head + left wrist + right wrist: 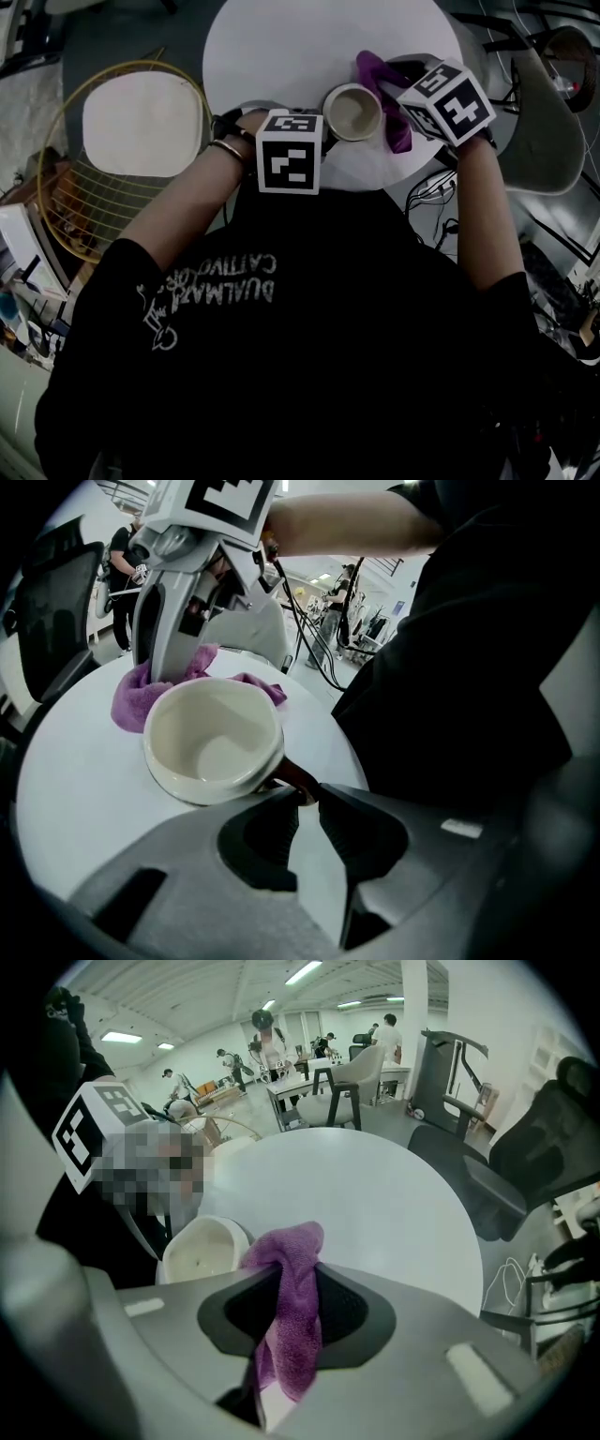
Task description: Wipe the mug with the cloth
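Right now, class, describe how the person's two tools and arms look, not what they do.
The left tool and right tool are grey shells with dark ribbed pads. Each carries a white cube with black square markers. The person wears a black short-sleeved shirt and a left-wrist bracelet.

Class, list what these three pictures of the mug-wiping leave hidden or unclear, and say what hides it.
1. Left gripper view: most of the handle of the mug, behind the rim and the left tongs.
2. Right gripper view: the mug's lower wall, behind the right tongs; whether the purple cloth touches it.
3. Head view: both tongs' tips, under their marker cubes.
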### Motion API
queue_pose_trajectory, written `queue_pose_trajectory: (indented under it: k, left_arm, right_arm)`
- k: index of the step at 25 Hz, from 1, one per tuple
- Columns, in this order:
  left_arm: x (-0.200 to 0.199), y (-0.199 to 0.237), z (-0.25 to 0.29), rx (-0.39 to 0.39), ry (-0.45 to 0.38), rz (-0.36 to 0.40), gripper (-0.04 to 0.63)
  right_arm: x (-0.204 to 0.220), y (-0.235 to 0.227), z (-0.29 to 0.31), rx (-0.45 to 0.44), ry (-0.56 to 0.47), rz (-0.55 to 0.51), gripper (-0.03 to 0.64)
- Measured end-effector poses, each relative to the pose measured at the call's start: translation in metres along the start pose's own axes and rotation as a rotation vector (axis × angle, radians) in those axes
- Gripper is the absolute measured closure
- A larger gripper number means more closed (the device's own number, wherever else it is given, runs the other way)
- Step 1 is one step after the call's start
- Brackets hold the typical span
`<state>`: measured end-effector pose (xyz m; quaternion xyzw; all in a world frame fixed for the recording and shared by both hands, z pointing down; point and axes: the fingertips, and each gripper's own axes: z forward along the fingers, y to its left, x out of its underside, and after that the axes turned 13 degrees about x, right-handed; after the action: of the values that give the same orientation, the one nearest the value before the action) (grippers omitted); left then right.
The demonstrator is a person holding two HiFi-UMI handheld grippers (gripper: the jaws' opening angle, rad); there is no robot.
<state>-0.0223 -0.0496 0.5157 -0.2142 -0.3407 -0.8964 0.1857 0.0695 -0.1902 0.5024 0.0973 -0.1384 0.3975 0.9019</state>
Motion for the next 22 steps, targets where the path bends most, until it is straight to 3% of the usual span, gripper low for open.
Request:
queue_pose_trajectory:
  k: [22]
  left_arm:
    - [0.003,-0.001,-0.007,0.028,-0.050,0.009,0.517]
  right_arm:
    - [-0.040,0.018,0.006,-0.010,0.011,-0.135,0.517]
